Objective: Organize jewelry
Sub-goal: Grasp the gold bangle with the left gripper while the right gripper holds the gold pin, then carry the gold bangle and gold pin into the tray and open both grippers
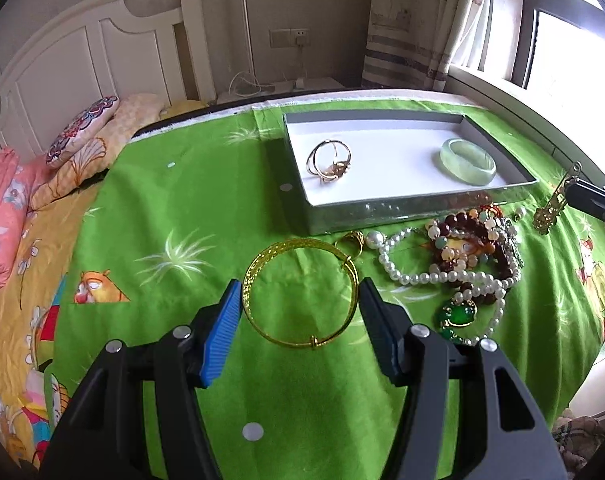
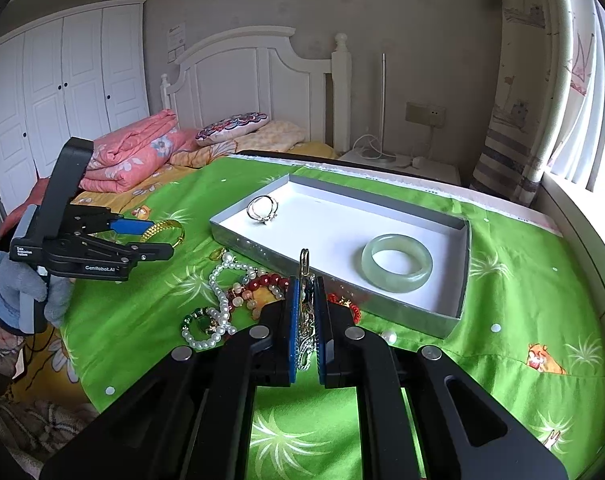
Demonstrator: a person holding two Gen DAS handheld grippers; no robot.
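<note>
carrying: the left tongs had closed on the gold bangle across its width, pads at either side of the ring, lifted just clear of the green cloth as the right wrist view showed.
doing it well: the thin hoop looked likely to twist or slip, so a steady, level carry to the open tray and a low release on its white floor seemed wise.
right tongs: the right tongs were pinched shut on a slim gold hairpin, its loop end standing up above the pads.
tray: a silver double ring and a pale jade bangle already lay inside, well apart, with bare floor between them.
still loose: a pile of pearl and bead strands with a green pendant lay just in front of the tray.
surface: everything sat on a bed spread with green cartoon-print cloth.
room: white headboard, folded pink quilt, white wardrobe, curtained window.
</note>
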